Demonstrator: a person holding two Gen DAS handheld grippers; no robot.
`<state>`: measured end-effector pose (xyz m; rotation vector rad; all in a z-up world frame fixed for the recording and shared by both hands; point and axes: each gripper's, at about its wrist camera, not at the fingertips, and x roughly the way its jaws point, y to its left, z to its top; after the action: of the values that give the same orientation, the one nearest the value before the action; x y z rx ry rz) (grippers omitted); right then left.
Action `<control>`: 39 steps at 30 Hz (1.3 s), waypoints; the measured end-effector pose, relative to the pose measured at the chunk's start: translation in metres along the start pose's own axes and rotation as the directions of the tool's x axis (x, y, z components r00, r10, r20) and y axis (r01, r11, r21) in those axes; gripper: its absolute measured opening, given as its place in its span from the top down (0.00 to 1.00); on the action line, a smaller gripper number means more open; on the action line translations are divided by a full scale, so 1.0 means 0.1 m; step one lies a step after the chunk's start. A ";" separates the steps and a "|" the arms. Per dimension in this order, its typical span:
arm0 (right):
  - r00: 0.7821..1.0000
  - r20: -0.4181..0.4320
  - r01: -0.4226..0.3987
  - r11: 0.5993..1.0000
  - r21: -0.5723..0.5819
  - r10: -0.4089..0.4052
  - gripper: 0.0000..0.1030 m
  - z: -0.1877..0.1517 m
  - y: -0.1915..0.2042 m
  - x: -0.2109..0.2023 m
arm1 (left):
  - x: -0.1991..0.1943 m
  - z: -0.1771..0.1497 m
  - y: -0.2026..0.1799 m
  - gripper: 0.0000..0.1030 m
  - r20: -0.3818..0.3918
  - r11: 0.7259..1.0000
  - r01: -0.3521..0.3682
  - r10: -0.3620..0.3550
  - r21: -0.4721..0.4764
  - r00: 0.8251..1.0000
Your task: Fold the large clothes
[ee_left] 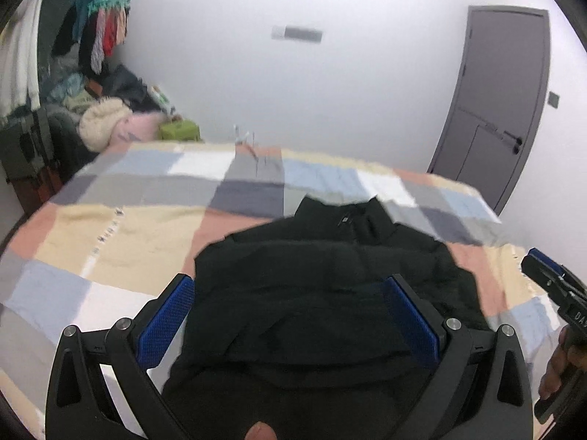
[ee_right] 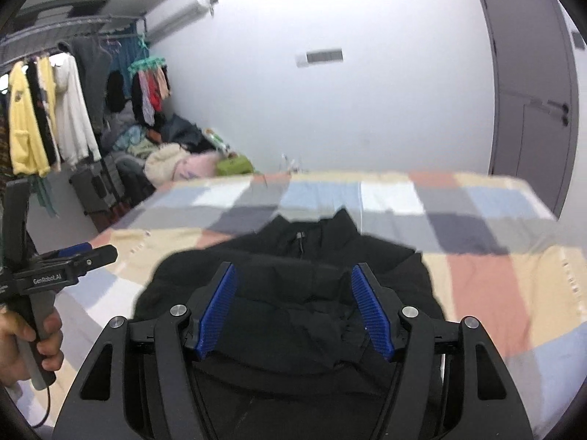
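Note:
A black jacket (ee_left: 315, 293) lies partly folded on the checked bedspread, collar pointing away; it also shows in the right wrist view (ee_right: 293, 293). My left gripper (ee_left: 290, 282) is open above the jacket's near part, its blue pads wide apart, holding nothing. My right gripper (ee_right: 293, 271) is open above the jacket's middle, empty. The right gripper shows at the right edge of the left wrist view (ee_left: 550, 275); the left gripper shows at the left of the right wrist view (ee_right: 73, 256), held in a hand.
The bed with its checked cover (ee_left: 128, 227) fills the foreground. Piled clothes and bags (ee_right: 176, 161) lie past its far left corner. A rack of hanging clothes (ee_right: 47, 110) stands on the left. A grey door (ee_right: 532, 102) is at the right.

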<state>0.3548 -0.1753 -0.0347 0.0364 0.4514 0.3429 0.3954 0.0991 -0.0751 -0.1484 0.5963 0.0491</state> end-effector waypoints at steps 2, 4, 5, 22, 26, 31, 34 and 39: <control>1.000 0.031 0.001 1.000 -0.009 -0.001 0.38 0.08 0.12 -0.32 | -0.32 0.04 -0.04 0.00 0.024 1.000 0.008 -0.008 0.009 1.000; 0.998 0.057 0.004 1.000 -0.013 -0.003 0.38 0.13 0.22 -0.62 | -0.65 0.04 -0.09 0.00 0.048 1.000 0.016 -0.016 0.011 0.999; 0.997 0.071 0.005 1.000 -0.016 -0.004 0.38 0.15 0.27 -0.77 | -0.80 0.04 -0.11 0.00 0.058 1.000 0.024 -0.025 0.012 0.998; 0.986 0.165 -0.003 0.999 -0.049 0.011 0.36 -0.28 0.84 -2.30 | -2.77 -0.72 -0.18 0.00 0.118 0.992 0.125 -0.126 0.018 0.985; 0.992 0.125 -0.013 1.000 0.009 0.012 0.36 -0.54 0.74 -2.40 | -2.81 -1.05 -0.08 0.00 0.045 0.990 0.142 -0.142 -0.003 0.989; 0.998 0.064 -0.007 0.999 0.051 0.004 0.36 -0.80 0.57 -2.48 | -2.62 -1.45 0.17 0.00 -0.067 0.989 0.139 -0.142 -0.044 0.988; 1.000 0.001 -0.015 0.996 0.084 0.015 0.36 -0.96 0.39 -2.45 | -2.39 -1.63 0.40 0.00 -0.144 0.985 0.137 -0.151 -0.108 0.978; 0.977 -0.188 -0.060 0.980 0.187 0.096 0.35 -1.29 -0.02 -2.20 | -1.95 -1.88 0.77 0.00 -0.285 0.969 0.118 -0.178 -0.215 0.942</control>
<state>0.1135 -0.2555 -0.0580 0.1989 0.6778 0.3842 0.1226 0.1458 -0.1283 -0.3970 0.8857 -0.0640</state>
